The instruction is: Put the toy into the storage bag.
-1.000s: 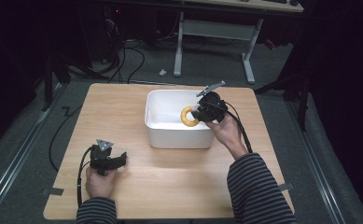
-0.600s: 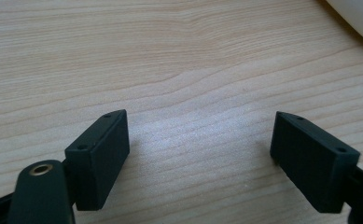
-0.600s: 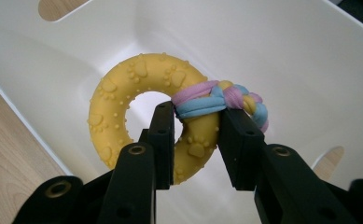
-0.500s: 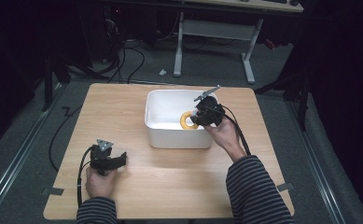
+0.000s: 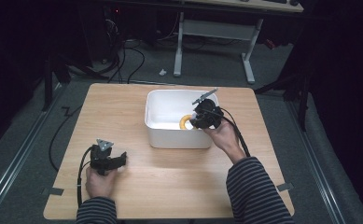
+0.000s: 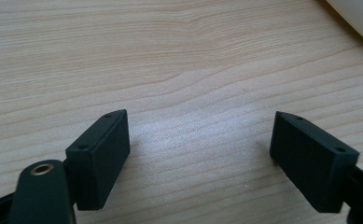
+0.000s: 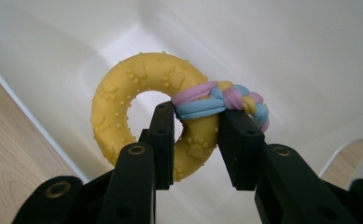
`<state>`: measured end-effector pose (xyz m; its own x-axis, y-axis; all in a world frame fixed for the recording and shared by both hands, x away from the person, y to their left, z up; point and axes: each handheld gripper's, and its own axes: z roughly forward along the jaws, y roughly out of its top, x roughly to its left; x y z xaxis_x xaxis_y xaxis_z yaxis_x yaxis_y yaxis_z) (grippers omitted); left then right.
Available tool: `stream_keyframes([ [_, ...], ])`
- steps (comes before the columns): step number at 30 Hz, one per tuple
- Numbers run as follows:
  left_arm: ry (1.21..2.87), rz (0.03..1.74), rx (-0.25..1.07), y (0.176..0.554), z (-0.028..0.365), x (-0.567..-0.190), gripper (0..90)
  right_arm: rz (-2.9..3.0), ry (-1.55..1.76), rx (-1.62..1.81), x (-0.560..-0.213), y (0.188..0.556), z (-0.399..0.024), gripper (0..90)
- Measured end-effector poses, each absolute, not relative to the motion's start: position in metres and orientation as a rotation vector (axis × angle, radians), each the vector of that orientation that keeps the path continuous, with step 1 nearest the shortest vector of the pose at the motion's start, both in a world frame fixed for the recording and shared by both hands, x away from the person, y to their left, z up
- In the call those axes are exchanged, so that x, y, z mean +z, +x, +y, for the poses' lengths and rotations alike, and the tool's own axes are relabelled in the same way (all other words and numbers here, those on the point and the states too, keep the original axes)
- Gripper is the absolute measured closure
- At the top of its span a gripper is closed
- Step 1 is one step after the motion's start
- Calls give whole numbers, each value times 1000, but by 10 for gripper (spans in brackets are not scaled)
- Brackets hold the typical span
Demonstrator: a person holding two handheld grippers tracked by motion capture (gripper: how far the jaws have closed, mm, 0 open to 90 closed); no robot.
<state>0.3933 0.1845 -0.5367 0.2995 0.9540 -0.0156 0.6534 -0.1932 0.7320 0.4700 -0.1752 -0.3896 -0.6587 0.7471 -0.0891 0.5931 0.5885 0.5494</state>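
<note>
We see the right gripper (image 7: 195,140) closed on a yellow rubber ring toy (image 7: 137,112), the kind made for dogs, with raised paw prints and a braided pastel rope (image 7: 226,100) knotted through it; the black jaws pinch the ring right at that knot. Compared with a second ago, the gripper has come lower and a little nearer the person's side of the white plastic bin (image 5: 170,135), so in the high view the ring toy (image 5: 184,122) now sits down among the bin's walls rather than above its rim. In the right gripper view the toy hangs against the pale inside of the bin (image 7: 282,56), with the bin's edge and a strip of wooden table (image 7: 6,154) at the left. We cannot tell whether the toy already touches the bin floor. We judge that the carry is nearly finished and that letting go is the step left. Farther out, the left gripper (image 5: 105,159) rests on the table near the person's left hand (image 5: 100,182), well apart from the bin, just where it was before; its jaws stand wide apart over bare wood, holding nothing.
</note>
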Motion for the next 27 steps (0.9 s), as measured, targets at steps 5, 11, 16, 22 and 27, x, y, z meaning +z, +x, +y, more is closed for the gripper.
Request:
stream_keyframes([
  [5, 1928, 1429, 605, 394, 184, -537, 208, 2556, 1121, 716, -394, 471, -174, 565],
  [11, 1929, 1426, 602, 394, 184, -537, 212, 2505, 1121, 759, -386, 466, -183, 457],
  [16, 1937, 1421, 602, 394, 185, -537, 213, 2389, 1131, 772, -379, 455, -196, 429],
  [22, 1937, 1420, 604, 394, 184, -537, 213, 2260, 1184, 882, -365, 433, -231, 426],
  [27, 1937, 1421, 605, 394, 184, -537, 213, 2199, 1224, 950, -358, 422, -256, 422],
])
